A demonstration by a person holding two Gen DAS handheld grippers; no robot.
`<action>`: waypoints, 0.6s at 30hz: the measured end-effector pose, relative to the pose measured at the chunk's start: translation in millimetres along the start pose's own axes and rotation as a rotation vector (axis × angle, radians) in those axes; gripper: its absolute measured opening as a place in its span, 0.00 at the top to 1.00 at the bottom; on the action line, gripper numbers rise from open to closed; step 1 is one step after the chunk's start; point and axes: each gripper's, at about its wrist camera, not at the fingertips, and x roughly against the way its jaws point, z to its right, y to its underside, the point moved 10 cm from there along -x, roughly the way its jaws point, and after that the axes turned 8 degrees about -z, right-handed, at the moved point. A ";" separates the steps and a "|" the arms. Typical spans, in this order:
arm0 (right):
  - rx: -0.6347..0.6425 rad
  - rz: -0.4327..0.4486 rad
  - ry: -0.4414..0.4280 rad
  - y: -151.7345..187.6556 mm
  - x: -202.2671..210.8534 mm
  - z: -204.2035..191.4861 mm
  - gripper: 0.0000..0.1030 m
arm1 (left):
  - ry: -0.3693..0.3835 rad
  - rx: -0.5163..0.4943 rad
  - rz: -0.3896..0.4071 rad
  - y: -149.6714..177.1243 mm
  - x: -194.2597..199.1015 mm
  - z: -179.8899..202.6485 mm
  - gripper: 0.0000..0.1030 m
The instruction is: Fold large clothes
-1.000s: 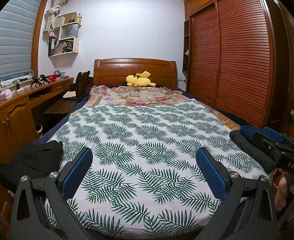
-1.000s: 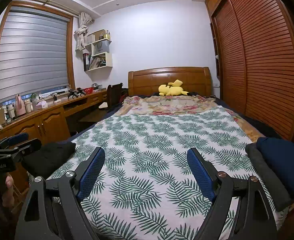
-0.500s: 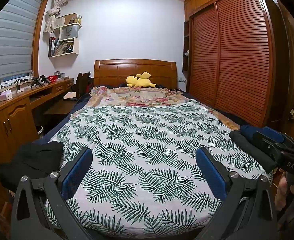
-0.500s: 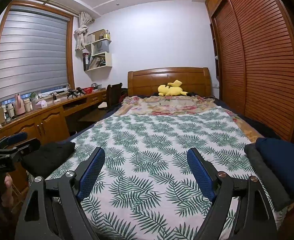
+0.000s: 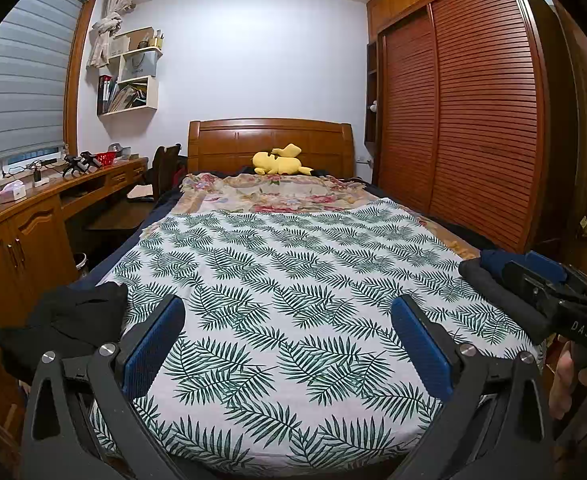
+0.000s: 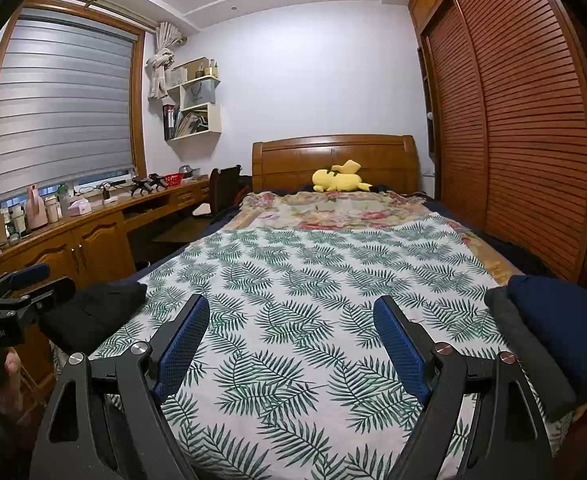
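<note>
Both the left gripper (image 5: pixel 287 316) and right gripper (image 6: pixel 291 316) hover with jaws wide and empty over the palm-leaf-printed white bed cover (image 5: pixel 293 280), crumpled black garment (image 5: pixel 73 316) at its near left corner.

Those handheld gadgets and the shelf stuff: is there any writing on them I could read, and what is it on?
"DAS": white letters on the black body of the right gripper, seen from the left wrist camera; possibly cut off.
"GenRobot.ai", roughly: small print on the left gripper body in the right wrist view, blurred, so uncertain.
Paper bag on the wall shelf: a printed word, too small to read.
Book spines: unreadable.
</note>
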 end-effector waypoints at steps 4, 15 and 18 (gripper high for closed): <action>0.001 0.001 0.000 -0.6 -0.3 0.6 0.17 | -0.001 -0.001 0.001 -0.2 0.0 -0.3 0.00; 0.004 0.001 -0.002 0.5 0.3 1.1 0.17 | -0.001 -0.001 0.002 -0.3 0.7 -0.8 0.00; 0.004 0.000 -0.002 0.5 0.2 1.2 0.17 | -0.001 -0.001 0.002 -0.1 0.7 -1.0 0.00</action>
